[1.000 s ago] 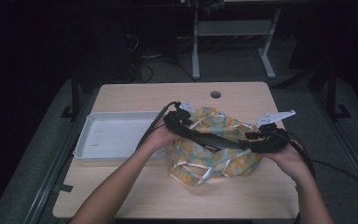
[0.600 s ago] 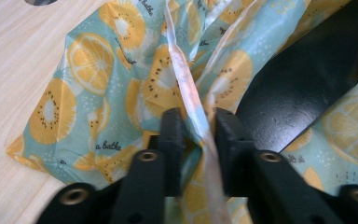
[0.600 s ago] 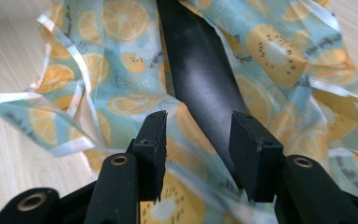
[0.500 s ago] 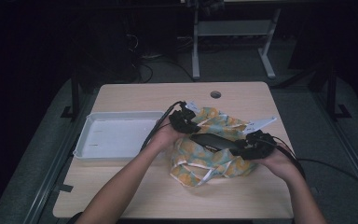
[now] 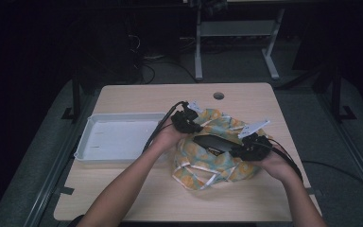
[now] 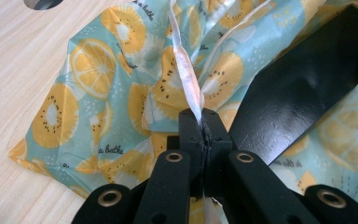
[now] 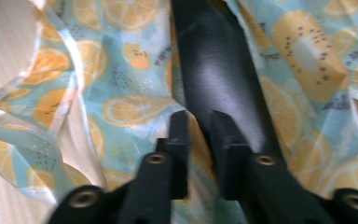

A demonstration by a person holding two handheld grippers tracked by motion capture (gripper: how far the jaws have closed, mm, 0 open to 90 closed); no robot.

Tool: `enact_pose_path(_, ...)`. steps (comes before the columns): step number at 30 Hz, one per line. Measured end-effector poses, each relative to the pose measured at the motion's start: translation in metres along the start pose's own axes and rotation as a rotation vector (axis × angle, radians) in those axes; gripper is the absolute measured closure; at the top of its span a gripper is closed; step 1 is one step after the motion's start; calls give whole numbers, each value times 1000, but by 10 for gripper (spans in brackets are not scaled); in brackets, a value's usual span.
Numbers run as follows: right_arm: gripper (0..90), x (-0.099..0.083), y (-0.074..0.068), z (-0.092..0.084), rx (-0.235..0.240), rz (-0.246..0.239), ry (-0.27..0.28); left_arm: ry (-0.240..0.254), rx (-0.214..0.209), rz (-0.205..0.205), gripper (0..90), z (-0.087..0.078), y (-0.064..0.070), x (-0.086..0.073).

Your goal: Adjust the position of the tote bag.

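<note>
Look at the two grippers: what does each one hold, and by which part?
The left gripper is shut on the white trim edge of the fruit-print cloth. The right gripper has been closing over a fold of it; whether it grips cannot be told.

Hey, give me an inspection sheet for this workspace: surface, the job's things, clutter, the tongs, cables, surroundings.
Surface: light wooden table with a round hole.
Job's things: crumpled fruit-print cloth; flat black piece lying on it.
Clutter: white tray left of the cloth.
Tongs: left tongs shut on the cloth's white hem; right tongs closing, cloth between the jaws.
Cables: black cable crossing the tray's corner; another trails right.
Surroundings: dark floor, metal frame behind.
</note>
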State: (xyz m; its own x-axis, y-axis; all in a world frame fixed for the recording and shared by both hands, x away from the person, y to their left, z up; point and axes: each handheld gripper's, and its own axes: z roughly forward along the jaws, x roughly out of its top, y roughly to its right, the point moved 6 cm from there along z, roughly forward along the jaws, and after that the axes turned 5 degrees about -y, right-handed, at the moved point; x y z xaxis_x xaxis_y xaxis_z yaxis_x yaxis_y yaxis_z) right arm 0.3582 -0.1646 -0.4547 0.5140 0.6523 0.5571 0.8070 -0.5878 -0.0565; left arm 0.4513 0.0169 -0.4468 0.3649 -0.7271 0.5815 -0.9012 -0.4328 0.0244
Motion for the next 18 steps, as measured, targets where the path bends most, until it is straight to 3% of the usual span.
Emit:
enact_pose_path(2,894,0,0,0,-2,-3,-5,-12,0,11,889,-1,-1,-1)
enact_pose_path(11,900,-7,-3,-9,22,9,5,10,1,-15,892,-3,-4,1)
enact_pose_path(18,900,-24,-4,-11,32,13,-29,19,5,-40,892,0,-12,1)
